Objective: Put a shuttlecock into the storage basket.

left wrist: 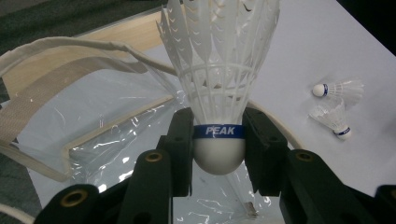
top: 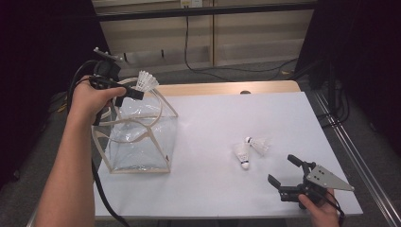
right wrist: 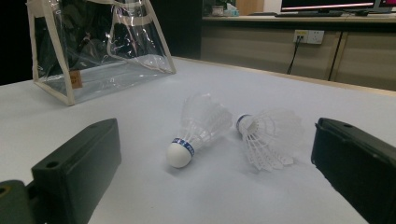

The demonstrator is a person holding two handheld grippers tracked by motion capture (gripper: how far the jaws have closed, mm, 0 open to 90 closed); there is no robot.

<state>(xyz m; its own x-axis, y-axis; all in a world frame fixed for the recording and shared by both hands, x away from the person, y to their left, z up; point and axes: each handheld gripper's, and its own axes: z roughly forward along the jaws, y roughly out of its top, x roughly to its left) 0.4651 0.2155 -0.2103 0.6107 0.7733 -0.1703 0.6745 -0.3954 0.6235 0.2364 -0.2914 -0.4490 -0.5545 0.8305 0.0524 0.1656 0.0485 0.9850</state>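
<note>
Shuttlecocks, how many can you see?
3. One shuttlecock is clamped in the left gripper above the clear bag; two shuttlecocks lie on the table.

The left hand-held gripper [top: 126, 92] is raised with jaws clamped, while the right hand-held gripper [top: 283, 171] rests low, jaws wide.
</note>
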